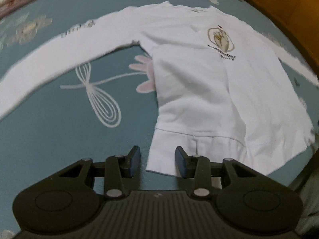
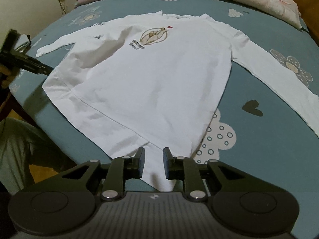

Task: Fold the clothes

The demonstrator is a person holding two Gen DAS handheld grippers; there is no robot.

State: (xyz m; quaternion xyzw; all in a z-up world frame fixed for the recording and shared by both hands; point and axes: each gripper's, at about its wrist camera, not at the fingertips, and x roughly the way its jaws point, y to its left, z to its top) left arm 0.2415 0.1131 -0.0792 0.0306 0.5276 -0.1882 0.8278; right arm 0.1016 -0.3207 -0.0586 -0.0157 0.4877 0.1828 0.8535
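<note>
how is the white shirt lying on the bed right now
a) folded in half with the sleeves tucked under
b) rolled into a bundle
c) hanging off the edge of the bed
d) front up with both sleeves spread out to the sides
d: the white long-sleeved shirt lies flat on the teal bedsheet with its chest print facing up and a sleeve stretched out on each side.

A white long-sleeved shirt lies spread flat, front up, on a teal bed sheet printed with flowers and a whisk-like bow. One sleeve stretches away to the left. The left gripper hangs over the shirt's hem corner, jaws apart, nothing between them.
</note>
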